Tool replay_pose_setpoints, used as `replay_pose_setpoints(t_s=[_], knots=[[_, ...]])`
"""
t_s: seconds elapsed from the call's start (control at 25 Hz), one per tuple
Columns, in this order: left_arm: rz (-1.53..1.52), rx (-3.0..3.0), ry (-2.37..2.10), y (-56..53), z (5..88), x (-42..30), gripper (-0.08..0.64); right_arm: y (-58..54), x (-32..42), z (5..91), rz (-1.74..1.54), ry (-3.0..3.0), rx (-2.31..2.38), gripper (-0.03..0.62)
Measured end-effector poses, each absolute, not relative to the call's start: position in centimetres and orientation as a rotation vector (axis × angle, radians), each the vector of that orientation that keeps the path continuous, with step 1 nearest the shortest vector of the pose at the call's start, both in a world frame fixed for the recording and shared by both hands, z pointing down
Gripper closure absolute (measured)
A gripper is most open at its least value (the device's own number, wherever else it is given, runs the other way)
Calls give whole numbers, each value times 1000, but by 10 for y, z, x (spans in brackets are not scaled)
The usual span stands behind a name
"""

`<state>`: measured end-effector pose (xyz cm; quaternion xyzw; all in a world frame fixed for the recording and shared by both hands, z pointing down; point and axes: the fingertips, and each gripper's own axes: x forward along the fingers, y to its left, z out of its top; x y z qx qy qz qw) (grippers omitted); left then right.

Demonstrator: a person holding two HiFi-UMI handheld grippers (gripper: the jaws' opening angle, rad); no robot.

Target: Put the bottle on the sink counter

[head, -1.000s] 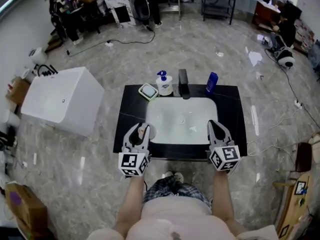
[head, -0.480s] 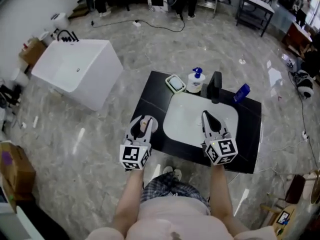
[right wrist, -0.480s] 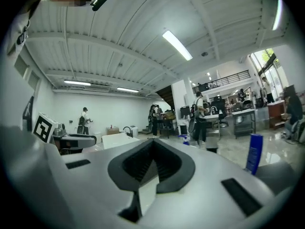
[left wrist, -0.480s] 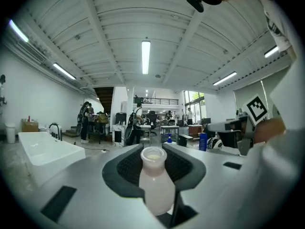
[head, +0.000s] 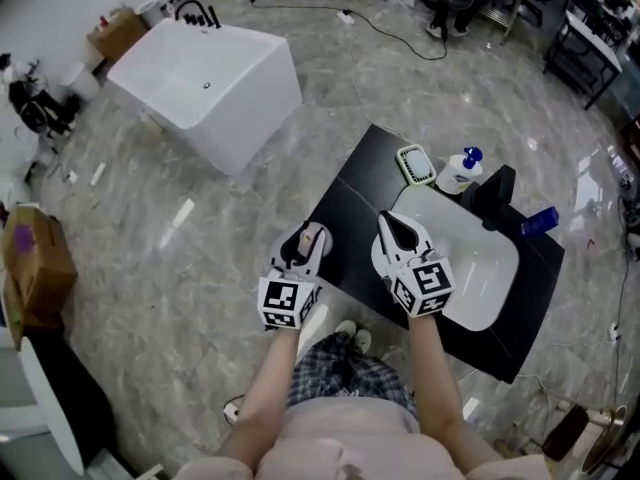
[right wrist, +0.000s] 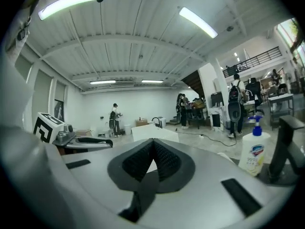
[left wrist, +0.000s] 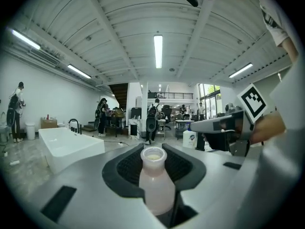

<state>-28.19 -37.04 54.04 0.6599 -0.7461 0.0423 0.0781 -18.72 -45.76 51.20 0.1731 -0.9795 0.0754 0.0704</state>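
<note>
A small pale bottle [left wrist: 155, 180] with a white rim stands upright between the pads of my left gripper [left wrist: 155, 152], which is shut on it. In the head view the left gripper [head: 305, 243] hovers at the near left corner of the black sink counter [head: 352, 203], with the bottle [head: 309, 239] showing between its jaws. My right gripper [head: 393, 230] is beside it, over the left rim of the white basin [head: 487, 268]. The right gripper [right wrist: 153, 143] has its jaws shut together with nothing between them.
At the counter's back stand a green soap dish [head: 413, 164], a pump soap bottle [head: 459, 172], a black faucet [head: 494, 194] and a blue bottle [head: 540, 219]. A white bathtub [head: 210, 86] sits on the marble floor to the left, a cardboard box [head: 35, 258] further left.
The view has swung, so the counter now lies slanted to the right. Both grippers sit closer together and further left along the counter. The left one still holds the bottle.
</note>
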Motion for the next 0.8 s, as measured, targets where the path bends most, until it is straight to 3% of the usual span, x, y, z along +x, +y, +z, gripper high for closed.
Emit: replay_pose_setpoints(t_s=[0.4, 0.8], knots=[[183, 1859, -2241, -371, 615, -302, 423, -444, -248, 573, 237, -2906, 318, 577], [220, 1849, -2242, -381, 653, -302, 423, -445, -256, 615, 240, -2853, 278, 577]])
